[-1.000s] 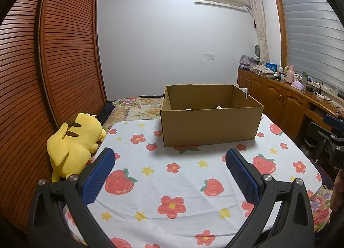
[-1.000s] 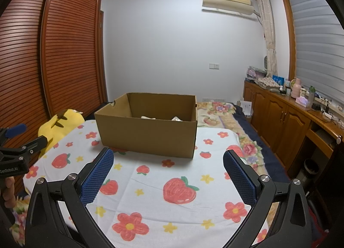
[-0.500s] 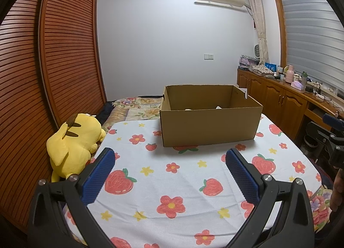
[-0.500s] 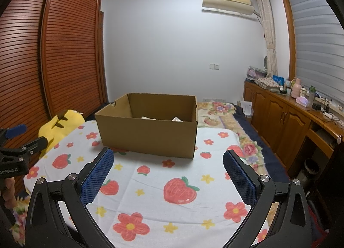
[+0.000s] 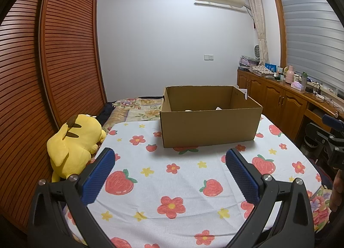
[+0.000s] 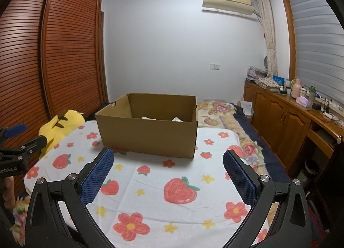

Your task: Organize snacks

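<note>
A: Left gripper (image 5: 169, 157), state?
B: Jaws spread wide, nothing between. Black angular frame, blue pads (image 5: 97, 176) with a knurled rubbery grid. Hovers over the near part of the table.
A: Right gripper (image 6: 168, 159)?
B: Same build, also released and empty, over the near edge. Its blue tip and black frame also poke in at the right edge of the left view.
A: Snacks?
B: Only pale crinkly bits (image 6: 177, 119) showing above the near wall inside the box; can't tell what kind.
A: Box?
B: Cardboard box (image 5: 209, 127), plain brown, matte, rectangular, open top, no flaps up. Sits on the far half of the table, well apart from both grippers.
A: Surface?
B: Tablecloth (image 5: 182, 183), white woven weave, printed red strawberries, red and yellow flowers, a few creases.
A: Anything else?
B: Plush toy (image 5: 75, 147), yellow, fuzzy, rounded, brown-tipped ears, lying left of the table against the slatted wooden wardrobe (image 5: 47, 65).
</note>
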Available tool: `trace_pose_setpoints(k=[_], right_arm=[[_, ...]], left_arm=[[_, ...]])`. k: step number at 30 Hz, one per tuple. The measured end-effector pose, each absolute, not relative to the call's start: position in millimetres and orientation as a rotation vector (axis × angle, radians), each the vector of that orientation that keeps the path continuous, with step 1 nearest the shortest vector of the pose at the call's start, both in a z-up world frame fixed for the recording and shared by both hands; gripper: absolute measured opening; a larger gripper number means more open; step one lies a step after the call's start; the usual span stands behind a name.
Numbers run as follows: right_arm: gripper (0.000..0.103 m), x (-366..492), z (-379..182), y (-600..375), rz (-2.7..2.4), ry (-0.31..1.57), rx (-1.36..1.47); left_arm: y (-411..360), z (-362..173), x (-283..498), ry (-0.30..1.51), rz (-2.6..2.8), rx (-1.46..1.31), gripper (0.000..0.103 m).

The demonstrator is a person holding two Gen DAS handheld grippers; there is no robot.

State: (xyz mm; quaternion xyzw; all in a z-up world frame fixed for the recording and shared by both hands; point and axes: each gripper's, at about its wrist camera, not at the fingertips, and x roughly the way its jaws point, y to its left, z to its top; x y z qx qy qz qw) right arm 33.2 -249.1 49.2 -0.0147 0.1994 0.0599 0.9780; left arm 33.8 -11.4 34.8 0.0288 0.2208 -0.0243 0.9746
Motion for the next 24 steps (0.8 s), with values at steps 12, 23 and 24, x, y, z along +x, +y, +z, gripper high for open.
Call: trace_pose_setpoints(k=[12, 23, 24], right_arm=[[0.103, 33.4, 48.9, -249.0, 0.121, 0.402, -0.028], [0.103, 33.0, 48.7, -248.7, 0.122, 0.403, -0.028], [0.103, 33.0, 48.8, -248.7, 0.121, 0.402, -0.028]], left_arm=[[-11.6, 34.8, 34.1, 0.446, -0.050, 0.057, 0.103], [-10.7, 35.1, 33.0, 0.444, -0.049, 0.052, 0.103], [-10.9, 35.4, 33.1, 0.445, -0.050, 0.051, 0.103]])
